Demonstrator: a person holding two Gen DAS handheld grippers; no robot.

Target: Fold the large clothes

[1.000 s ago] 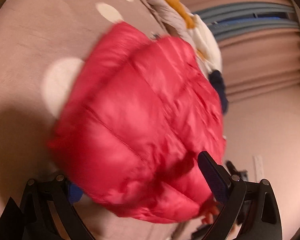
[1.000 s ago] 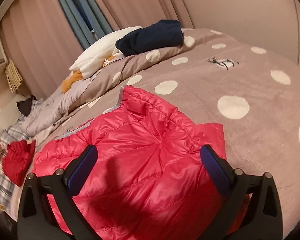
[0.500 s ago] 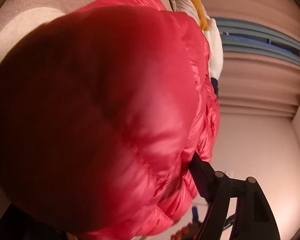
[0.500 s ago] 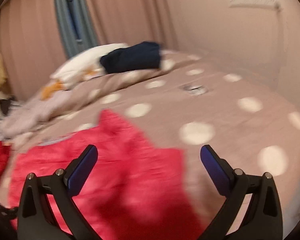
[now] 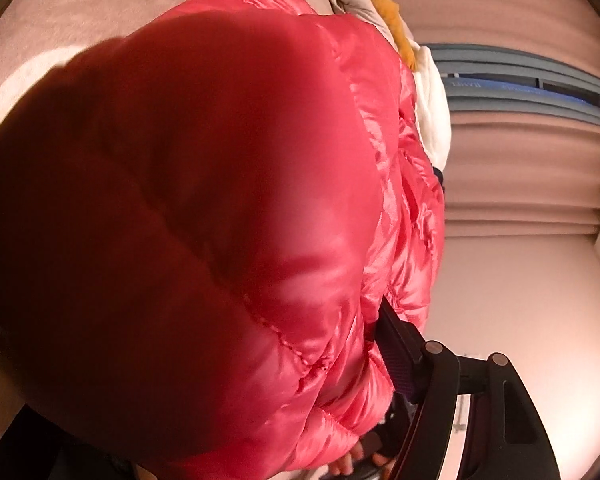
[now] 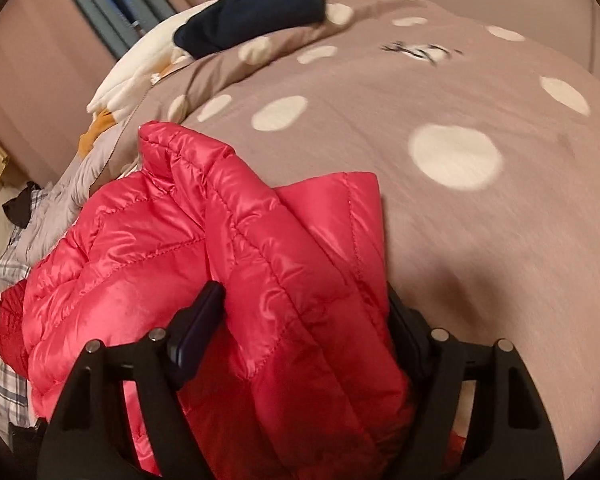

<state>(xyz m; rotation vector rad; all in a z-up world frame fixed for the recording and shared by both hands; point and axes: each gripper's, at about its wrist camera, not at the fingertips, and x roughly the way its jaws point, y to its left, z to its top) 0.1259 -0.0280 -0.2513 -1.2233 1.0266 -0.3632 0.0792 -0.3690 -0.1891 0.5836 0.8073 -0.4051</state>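
On the bed [image 6: 480, 240], the jacket [image 6: 228, 248] has just been bunched between the closed-in fingers of the right hand-held gripper [image 6: 304, 316], previously released, and is clenched by the left hand-held gripper [image 5: 340, 360]: a fold is judged underway.

We saw a mauve bedspread [image 6: 440, 220] with cream dots covering the bed. At its far end a folded navy garment [image 6: 256, 16] lay on a white blanket [image 6: 140, 76], with an orange patch [image 6: 94, 134] just beside it. Pink curtains [image 5: 528, 160] hung behind, parted on grey-blue ones [image 5: 520, 84]. At the left edge lay plaid fabric [image 6: 4, 280] and a grey garment [image 6: 64, 196].
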